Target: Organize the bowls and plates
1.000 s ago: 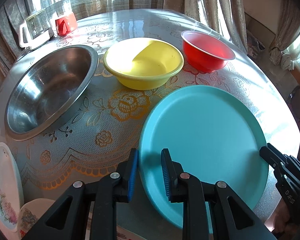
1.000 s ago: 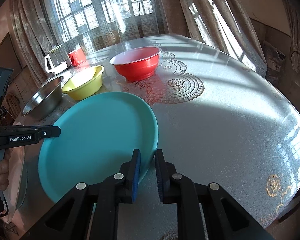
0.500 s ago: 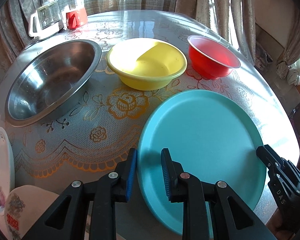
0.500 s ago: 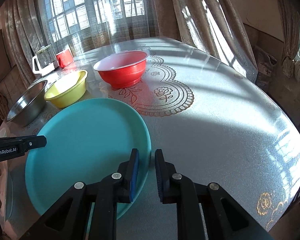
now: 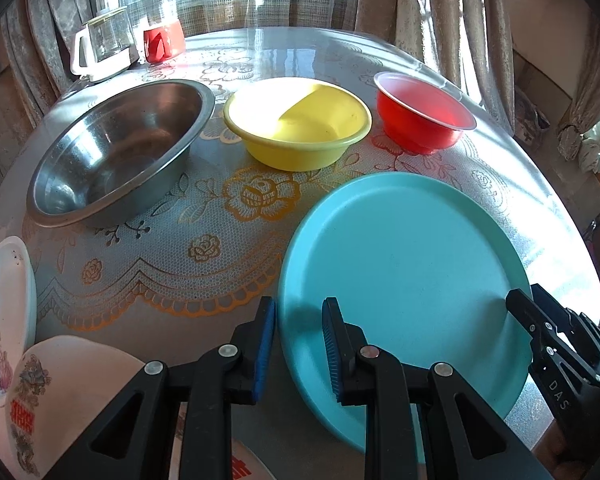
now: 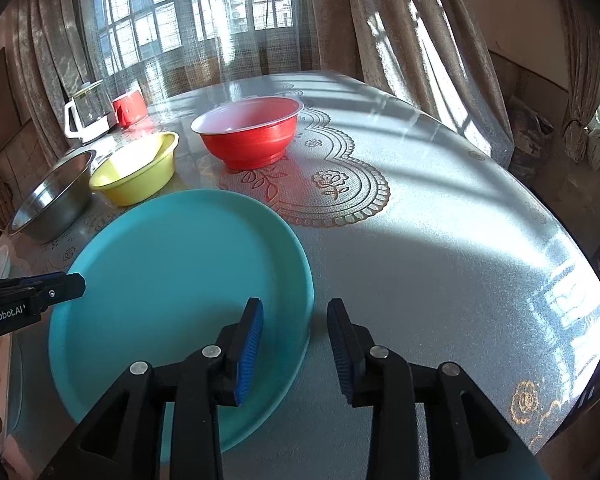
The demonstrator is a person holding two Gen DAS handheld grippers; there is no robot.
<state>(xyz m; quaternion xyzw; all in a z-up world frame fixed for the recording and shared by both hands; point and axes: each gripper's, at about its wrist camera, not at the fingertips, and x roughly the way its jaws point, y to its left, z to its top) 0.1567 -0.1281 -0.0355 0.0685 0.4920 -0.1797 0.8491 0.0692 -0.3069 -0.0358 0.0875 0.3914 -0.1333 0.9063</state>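
Note:
A large teal plate (image 5: 404,280) lies near the table's front edge. My left gripper (image 5: 299,308) is shut on its left rim, one finger outside the edge and one on the plate's face. My right gripper (image 6: 295,308) straddles the opposite rim. Its jaws are opening, and the pads stand clear of the rim between them. Each gripper shows in the other's view: the right gripper (image 5: 528,298) and the left gripper (image 6: 72,280). Behind the plate stand a steel bowl (image 5: 112,152), a yellow bowl (image 5: 296,124) and a red bowl (image 5: 424,116).
A white flowered plate (image 5: 4,312) and a white printed bowl (image 5: 60,392) sit at the near left. A glass jug (image 5: 104,48) and a red mug (image 5: 162,42) stand at the far left. Bare tabletop (image 6: 440,240) stretches right of the plate. Curtains hang behind.
My right gripper's jaws have parted from the teal plate's rim, which they pinched before. The left gripper keeps its grip, and its view has tilted slightly, showing more of the near-left crockery.

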